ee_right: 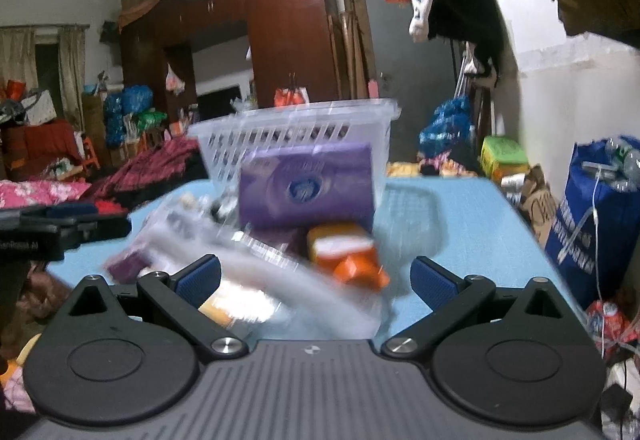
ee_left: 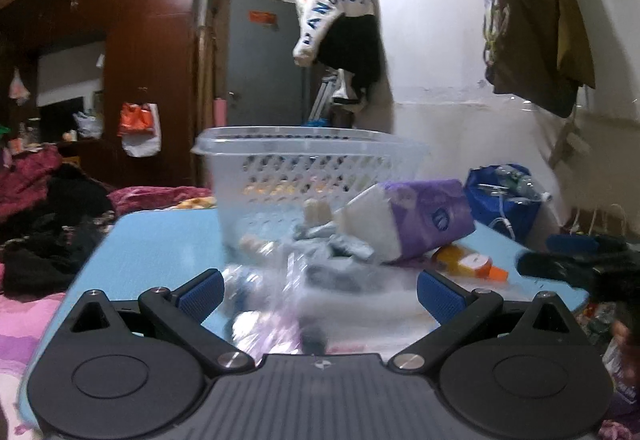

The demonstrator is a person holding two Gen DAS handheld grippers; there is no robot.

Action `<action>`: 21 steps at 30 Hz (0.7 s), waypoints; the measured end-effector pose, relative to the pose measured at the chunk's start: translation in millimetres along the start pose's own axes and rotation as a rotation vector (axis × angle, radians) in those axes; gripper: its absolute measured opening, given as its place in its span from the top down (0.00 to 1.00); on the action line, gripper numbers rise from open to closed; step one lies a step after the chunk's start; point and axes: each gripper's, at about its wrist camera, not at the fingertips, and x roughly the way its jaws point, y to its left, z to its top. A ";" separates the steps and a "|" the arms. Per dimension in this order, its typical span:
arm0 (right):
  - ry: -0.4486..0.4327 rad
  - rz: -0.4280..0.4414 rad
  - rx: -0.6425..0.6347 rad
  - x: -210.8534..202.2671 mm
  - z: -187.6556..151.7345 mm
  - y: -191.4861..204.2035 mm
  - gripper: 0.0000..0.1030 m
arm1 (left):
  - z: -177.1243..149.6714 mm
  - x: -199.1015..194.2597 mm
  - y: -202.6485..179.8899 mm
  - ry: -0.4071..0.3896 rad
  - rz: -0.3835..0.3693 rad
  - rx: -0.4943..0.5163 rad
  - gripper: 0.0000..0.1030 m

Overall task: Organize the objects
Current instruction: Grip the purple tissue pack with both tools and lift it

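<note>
A clear plastic basket [ee_left: 304,159] [ee_right: 296,127] stands on the blue table [ee_left: 160,240] [ee_right: 460,215]. A purple tissue pack [ee_left: 420,215] [ee_right: 308,183] leans against its side. An orange packet [ee_left: 472,262] [ee_right: 344,252] lies in front of the pack. Blurred clear plastic bags [ee_left: 272,300] [ee_right: 256,280] with small items lie nearest the cameras. My left gripper [ee_left: 318,290] is open just above those bags. My right gripper [ee_right: 316,280] is open too, over the bags and the orange packet. Neither holds anything.
The other gripper's dark body shows at the right edge [ee_left: 580,260] and at the left edge [ee_right: 52,228]. A blue bag [ee_right: 592,211] stands beside the table's right side. Clothes and bedding [ee_left: 52,207] lie left. A wardrobe [ee_right: 280,39] stands behind.
</note>
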 end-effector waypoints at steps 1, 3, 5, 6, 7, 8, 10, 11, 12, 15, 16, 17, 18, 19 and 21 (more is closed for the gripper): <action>-0.028 -0.009 -0.007 4.5 3.9 -4.5 0.00 | 5.4 5.5 -1.7 -0.006 -0.024 0.000 0.00; -0.057 -0.029 -0.036 17.4 12.9 -13.0 0.00 | 15.7 17.3 -4.7 0.002 -0.065 -0.007 0.00; -0.026 -0.046 -0.047 35.0 22.7 -22.6 0.00 | 24.5 32.9 -9.7 0.004 -0.080 -0.003 0.00; -0.006 -0.039 -0.038 44.9 27.0 -29.7 0.00 | 27.9 41.5 -11.7 0.006 -0.080 -0.001 0.03; 0.005 -0.020 -0.026 50.9 29.1 -35.8 0.00 | 31.5 50.8 -12.8 0.011 -0.087 -0.002 0.06; 0.008 -0.002 -0.009 56.3 30.6 -41.7 0.00 | 32.8 59.0 -13.7 0.025 -0.100 -0.011 0.07; 0.021 0.032 0.013 64.2 32.5 -49.9 0.01 | 36.1 74.9 -12.5 0.059 -0.136 -0.043 0.16; 0.027 0.051 0.019 65.8 32.6 -51.7 0.04 | 36.6 83.4 -11.8 0.077 -0.159 -0.056 0.19; 0.035 0.075 0.022 68.8 33.3 -53.6 0.04 | 37.0 90.0 -13.1 0.093 -0.172 -0.055 0.22; 0.063 0.108 0.027 75.3 34.2 -56.9 0.05 | 33.3 102.1 -16.1 0.124 -0.206 -0.058 0.27; 0.070 0.123 0.025 76.9 35.1 -57.4 0.05 | 32.3 103.7 -15.9 0.126 -0.214 -0.066 0.28; 0.073 0.136 0.021 78.1 35.8 -58.0 0.06 | 31.5 105.0 -15.0 0.128 -0.220 -0.071 0.28; 0.072 0.148 0.013 79.0 36.8 -57.9 0.06 | 30.7 106.6 -14.4 0.129 -0.225 -0.074 0.28; 0.070 0.159 0.004 79.3 38.0 -59.0 0.06 | 30.2 108.0 -12.9 0.130 -0.234 -0.079 0.28; 0.079 0.203 -0.004 84.5 41.0 -62.0 0.06 | 31.0 110.7 -10.0 0.131 -0.249 -0.093 0.30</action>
